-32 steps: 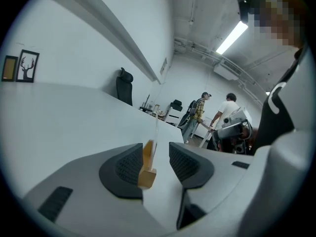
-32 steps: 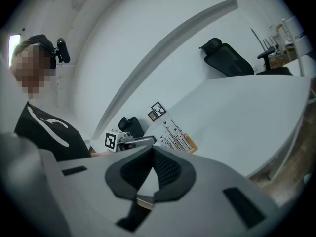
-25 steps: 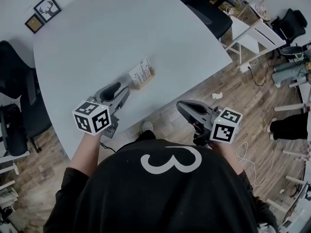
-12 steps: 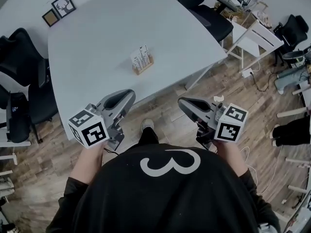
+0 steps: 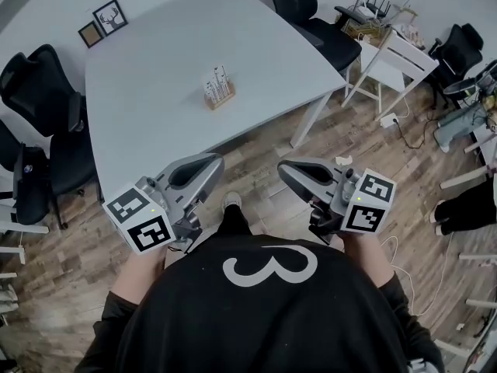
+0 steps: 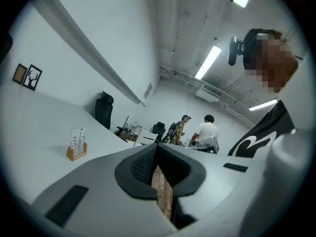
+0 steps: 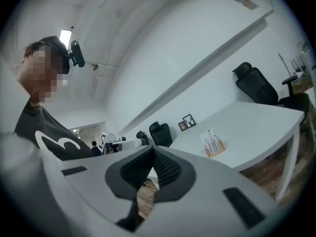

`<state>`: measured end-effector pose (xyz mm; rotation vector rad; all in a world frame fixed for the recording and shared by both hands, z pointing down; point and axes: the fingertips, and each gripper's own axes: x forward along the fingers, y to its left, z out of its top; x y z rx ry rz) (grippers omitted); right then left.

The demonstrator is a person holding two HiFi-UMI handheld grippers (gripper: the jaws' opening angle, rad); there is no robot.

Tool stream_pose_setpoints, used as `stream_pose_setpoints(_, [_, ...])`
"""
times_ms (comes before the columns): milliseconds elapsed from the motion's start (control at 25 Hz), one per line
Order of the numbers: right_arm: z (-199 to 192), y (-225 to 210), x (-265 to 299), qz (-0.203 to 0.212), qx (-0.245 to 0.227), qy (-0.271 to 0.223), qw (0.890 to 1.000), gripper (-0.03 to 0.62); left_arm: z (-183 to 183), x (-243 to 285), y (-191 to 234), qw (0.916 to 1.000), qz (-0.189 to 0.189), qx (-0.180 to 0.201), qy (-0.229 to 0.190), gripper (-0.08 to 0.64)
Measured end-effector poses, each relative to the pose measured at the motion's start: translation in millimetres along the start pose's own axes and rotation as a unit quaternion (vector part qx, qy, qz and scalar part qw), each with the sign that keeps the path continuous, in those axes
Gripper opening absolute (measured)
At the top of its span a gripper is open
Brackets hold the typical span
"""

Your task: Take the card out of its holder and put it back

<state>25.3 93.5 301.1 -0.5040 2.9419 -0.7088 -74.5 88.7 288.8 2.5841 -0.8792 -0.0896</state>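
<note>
A white card with dark print (image 5: 217, 79) stands upright in a small wooden holder (image 5: 221, 97) near the middle of the white table (image 5: 147, 107). Both grippers hover over the wooden floor, short of the table's near edge and close to my body. My left gripper (image 5: 213, 162) has just closed its jaws with nothing between them. My right gripper (image 5: 286, 169) is shut and empty as well. The card (image 6: 78, 137) and holder (image 6: 76, 152) look small and far off beyond the left gripper (image 6: 157, 148). They also show as card (image 7: 211, 138) and holder (image 7: 216, 149) beyond the right gripper (image 7: 151, 151).
Two small picture frames (image 5: 103, 20) stand at the table's far left corner. Black office chairs (image 5: 43, 92) (image 5: 311, 18) ring the table. A white side table (image 5: 396, 57) and cables sit at the right. Two people (image 6: 195, 131) stand far across the room.
Both grippers have drawn back from the table toward my body and risen. The left one was over the table edge near the holder; the table and card now lie farther away.
</note>
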Motion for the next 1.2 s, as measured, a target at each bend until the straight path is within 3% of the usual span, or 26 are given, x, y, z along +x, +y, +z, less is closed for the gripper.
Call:
stream_pose_setpoints(320, [9.0, 17.9, -2.8, 0.013, 0.006, -0.016, 1.0, 0.006, 5.1, 4.5, -8.7, 0.9999, -0.014, -0.008, 0.0, 0.012])
stream_pose_setpoints(1000, [1.7, 24.4, -15.2, 0.001, 0.02, -0.027, 0.999, 0.006, -10.1, 0.1, -21.1, 0.9994, -0.017, -0.017, 0.023, 0.012])
stream_pose_setpoints(1200, [6.1, 1.9, -4.0, -0.003, 0.026, -0.022, 0.999, 0.006, -6.6, 13.4, 3.3, 0.9991, -0.015, -0.027, 0.028, 0.012])
